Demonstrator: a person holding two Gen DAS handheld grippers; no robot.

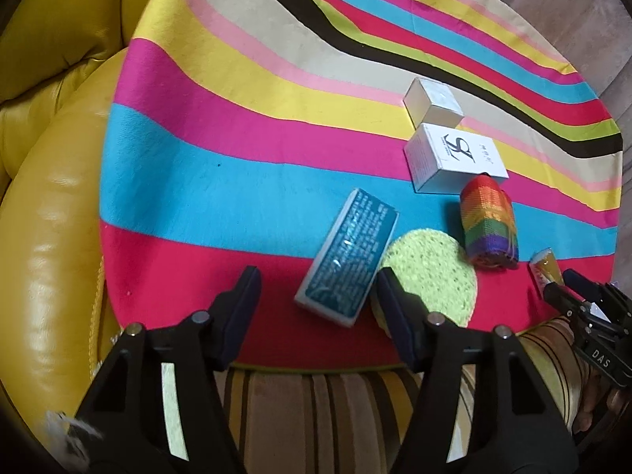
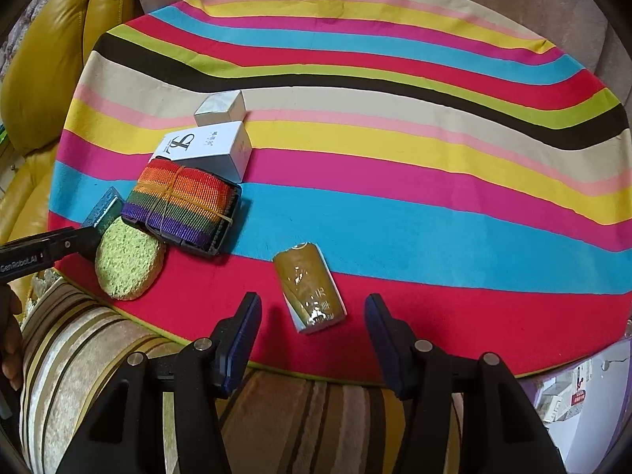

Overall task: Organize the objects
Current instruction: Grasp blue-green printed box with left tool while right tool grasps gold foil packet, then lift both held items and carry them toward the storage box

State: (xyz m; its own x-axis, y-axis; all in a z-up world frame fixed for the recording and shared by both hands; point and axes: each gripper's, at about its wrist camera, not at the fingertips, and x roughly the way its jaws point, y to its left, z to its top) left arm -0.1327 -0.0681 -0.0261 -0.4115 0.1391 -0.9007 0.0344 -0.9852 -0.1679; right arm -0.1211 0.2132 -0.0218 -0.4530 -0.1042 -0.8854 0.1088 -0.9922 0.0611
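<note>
Nothing looks sorted yet: the left gripper (image 1: 318, 308), spread and empty, hangs before the teal box (image 1: 347, 256), the right gripper (image 2: 312, 335), likewise spread, before the gold packet (image 2: 310, 288).

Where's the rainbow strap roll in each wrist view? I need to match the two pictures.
Left wrist view: the rainbow strap roll sits right of centre, just right of the green sponge.
Right wrist view: the roll lies left of centre, above the sponge.
Shared landmark: the white box with the black logo sits just behind the roll in both.
</note>
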